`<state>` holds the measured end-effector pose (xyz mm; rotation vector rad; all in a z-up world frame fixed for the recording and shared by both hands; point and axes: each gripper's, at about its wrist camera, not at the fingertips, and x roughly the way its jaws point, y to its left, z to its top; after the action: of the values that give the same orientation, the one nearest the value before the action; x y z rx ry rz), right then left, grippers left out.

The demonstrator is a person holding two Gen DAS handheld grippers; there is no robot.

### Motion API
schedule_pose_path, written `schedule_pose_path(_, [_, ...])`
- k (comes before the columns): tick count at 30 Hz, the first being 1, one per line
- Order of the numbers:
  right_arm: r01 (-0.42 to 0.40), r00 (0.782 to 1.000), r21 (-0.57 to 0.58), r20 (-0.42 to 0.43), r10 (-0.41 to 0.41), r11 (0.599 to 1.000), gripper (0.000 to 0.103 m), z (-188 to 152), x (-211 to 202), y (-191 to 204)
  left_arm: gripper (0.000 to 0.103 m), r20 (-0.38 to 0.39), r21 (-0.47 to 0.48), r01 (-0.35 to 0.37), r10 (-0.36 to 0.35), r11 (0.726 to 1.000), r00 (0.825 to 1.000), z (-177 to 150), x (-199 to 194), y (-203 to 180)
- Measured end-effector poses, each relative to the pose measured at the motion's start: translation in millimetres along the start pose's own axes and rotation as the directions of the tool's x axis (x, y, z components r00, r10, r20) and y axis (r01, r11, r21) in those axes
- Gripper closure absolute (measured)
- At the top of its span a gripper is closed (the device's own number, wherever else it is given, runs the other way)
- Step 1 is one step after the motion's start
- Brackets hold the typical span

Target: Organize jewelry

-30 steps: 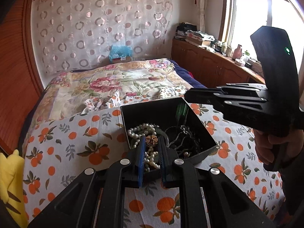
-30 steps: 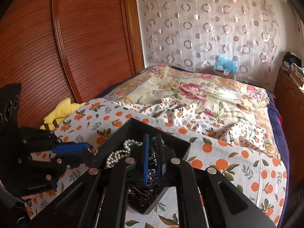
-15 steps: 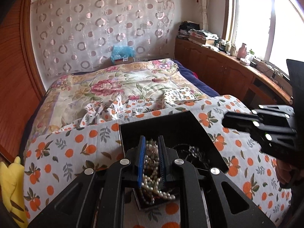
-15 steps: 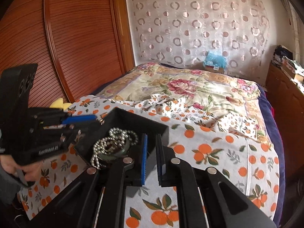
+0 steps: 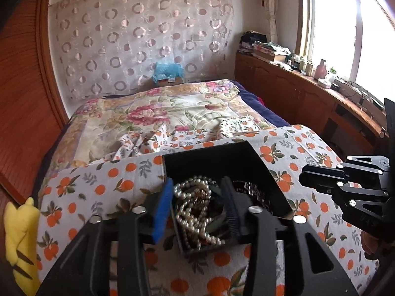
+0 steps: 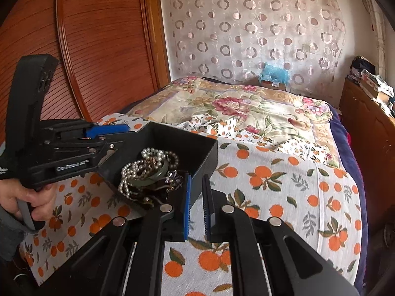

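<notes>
A bed (image 5: 249,103) carries a floral quilt (image 5: 158,116) toward its far end; a white orange-printed cloth (image 6: 284,180) covers its near end; a black open box (image 6: 197,148) of jewelry sits on that cloth.

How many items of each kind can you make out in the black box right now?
Pearl strand: 1 tangled bundle; it could be more than one strand, I cannot tell.
Green bangle: 1
Dark ornate pieces, tangled: at least 1; exact number unclear.
Total: at least 3 in the black box.
</notes>
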<state>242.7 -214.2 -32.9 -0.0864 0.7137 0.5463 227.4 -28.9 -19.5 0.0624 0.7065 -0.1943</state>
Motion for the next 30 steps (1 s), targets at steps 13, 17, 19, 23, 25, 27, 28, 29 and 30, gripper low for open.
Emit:
schedule_pose_path(13, [0.042,0.999,0.052,0.031,-0.044,0.998,0.064,-30.0,-46.0,24.0,0.007,0.021,-0.061,-0.068,0.069,0.996,0.997,-41.4,-64.5,1.2])
schedule_pose_path(17, [0.049,0.997,0.068,0.055,-0.053,0.996,0.048,-38.8,-62.7,33.8,0.007,0.019,-0.054,-0.101,0.102,0.993,0.995,-51.0,-80.4,-3.0])
schedule_pose_path(19, [0.059,0.996,0.076,0.065,-0.064,0.995,0.038,-42.1,-71.2,39.2,0.007,0.021,-0.056,-0.105,0.106,0.993,0.994,-54.1,-86.4,-5.1])
schedule_pose_path(23, [0.077,0.993,0.086,0.084,-0.084,0.993,0.03,-46.5,-85.6,45.4,0.007,0.031,-0.055,-0.114,0.116,0.992,0.993,-60.5,-98.4,-10.1])
schedule_pose_path(25, [0.086,0.991,0.101,0.095,-0.096,0.991,0.029,-48.4,-93.4,47.9,0.007,0.044,-0.058,-0.115,0.117,0.992,0.992,-63.5,-105.5,-12.3])
schedule_pose_path(27, [0.088,0.989,0.114,0.104,-0.1,0.99,0.028,-50.2,-100.3,49.2,0.007,0.06,-0.065,-0.12,0.124,0.991,0.991,-67.0,-113.6,-13.8])
schedule_pose_path(28, [0.092,0.988,0.12,0.112,-0.105,0.988,0.027,-50.4,-104.0,50.5,0.007,0.069,-0.068,-0.122,0.127,0.99,0.99,-68.2,-117.3,-14.0])
schedule_pose_path(29, [0.102,0.986,0.125,0.122,-0.117,0.987,0.026,-50.4,-107.8,52.3,0.007,0.08,-0.071,-0.127,0.133,0.989,0.988,-69.6,-121.6,-14.1])
schedule_pose_path(30, [0.107,0.984,0.127,0.13,-0.124,0.986,0.024,-50.7,-110.8,54.3,0.007,0.093,-0.073,-0.136,0.142,0.988,0.985,-71.0,-126.9,-14.8])
